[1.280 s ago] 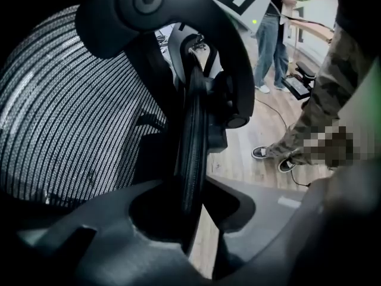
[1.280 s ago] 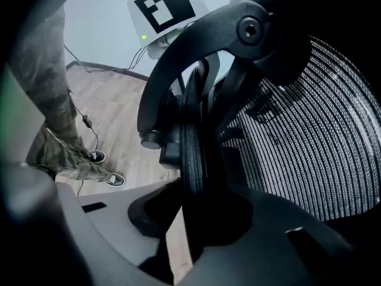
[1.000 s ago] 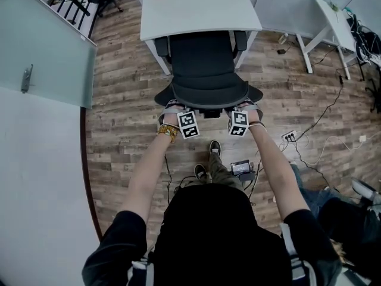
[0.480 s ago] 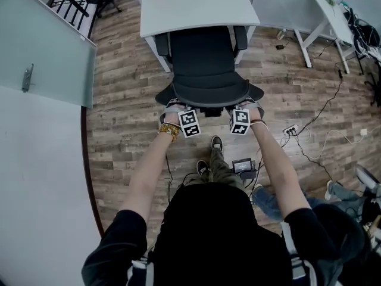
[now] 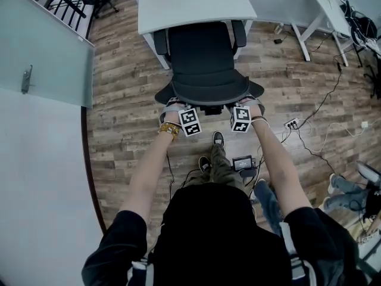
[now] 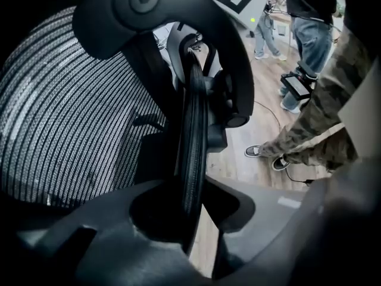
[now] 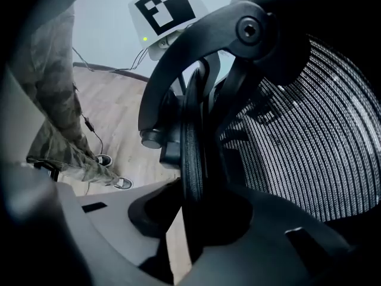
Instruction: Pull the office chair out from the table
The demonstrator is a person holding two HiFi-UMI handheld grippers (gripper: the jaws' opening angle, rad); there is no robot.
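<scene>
**Chair gripped by its back, pull line runs straight toward the person**

The white rectangular worktop (image 5: 196,8) sits at the far side of the wood-plank floor (image 5: 119,100). The black mesh-backed office chair (image 5: 202,58) stands directly in front of it, facing in. From this steep angle the front of the seat seems to sit just at or under the worktop's near edge, with the armrests close to that edge on either side.

The chair's front-to-back axis runs from the worktop toward the person, so the chair lies straight ahead of both hands. The clear way out is back toward the person's feet.

The curved backrest rim (image 5: 208,97) is the part nearest the person. The left gripper (image 5: 174,107) takes it near its left end and the right gripper (image 5: 250,106) near its right end. Neither is nearer than the other, and they are set evenly about the chair's centre line.

Each gripper view shows the fingers (image 6: 89,243) closed onto the dark rim, which stands edge-on between them. An even pull from both should keep the chair from swivelling.
</scene>
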